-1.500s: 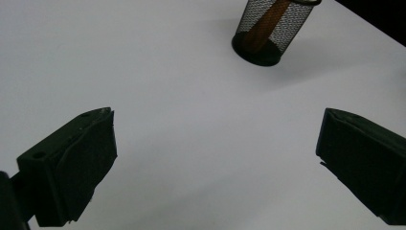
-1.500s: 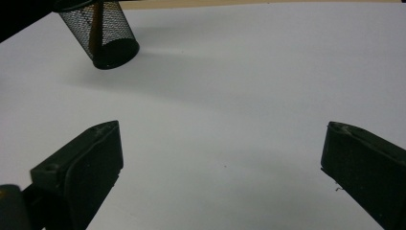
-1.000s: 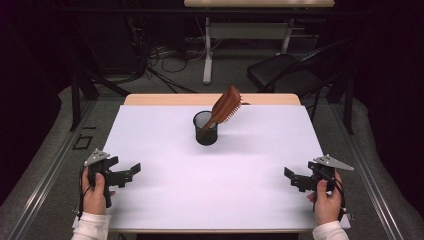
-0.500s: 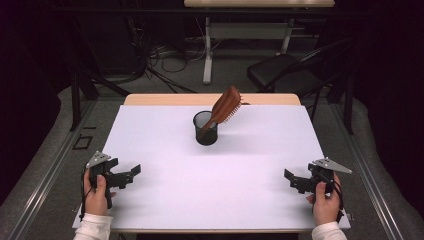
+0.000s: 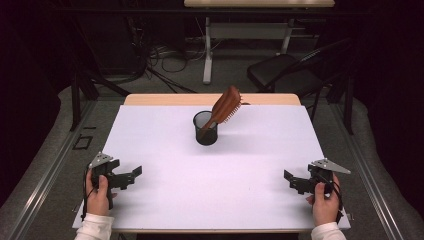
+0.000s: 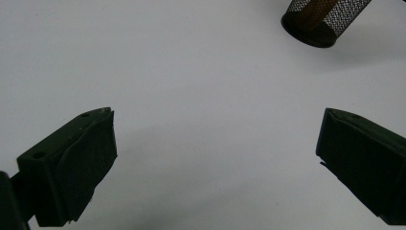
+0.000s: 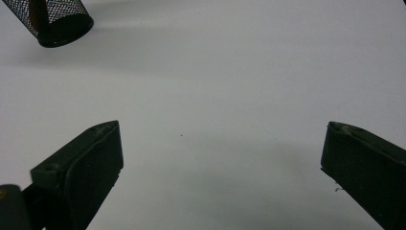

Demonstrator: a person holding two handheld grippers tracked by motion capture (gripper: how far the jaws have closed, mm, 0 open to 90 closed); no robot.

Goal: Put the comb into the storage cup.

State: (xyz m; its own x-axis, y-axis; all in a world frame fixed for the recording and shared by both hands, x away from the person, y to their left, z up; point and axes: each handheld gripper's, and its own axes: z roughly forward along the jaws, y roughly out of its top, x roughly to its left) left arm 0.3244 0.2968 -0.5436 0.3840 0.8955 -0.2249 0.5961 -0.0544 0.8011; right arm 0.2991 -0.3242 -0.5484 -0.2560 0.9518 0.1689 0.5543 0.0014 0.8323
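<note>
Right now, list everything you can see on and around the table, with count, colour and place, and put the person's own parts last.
hairbrush: 1, reddish brown, handle down in the cup, head leaning up to the right
mesh cup: 1, black, upright on the far middle of the table
table: 1, white top with a light wood strip at the far edge, centre of the scene
chair: 1, black, on the floor behind the table to the right
cables: several, dark, on the floor behind the table
left gripper: 1, black, near left edge, jaws wide apart, holding nothing
right gripper: 1, black, near right edge, jaws wide apart, holding nothing
hands: 2, white sleeves, one on each gripper
</note>
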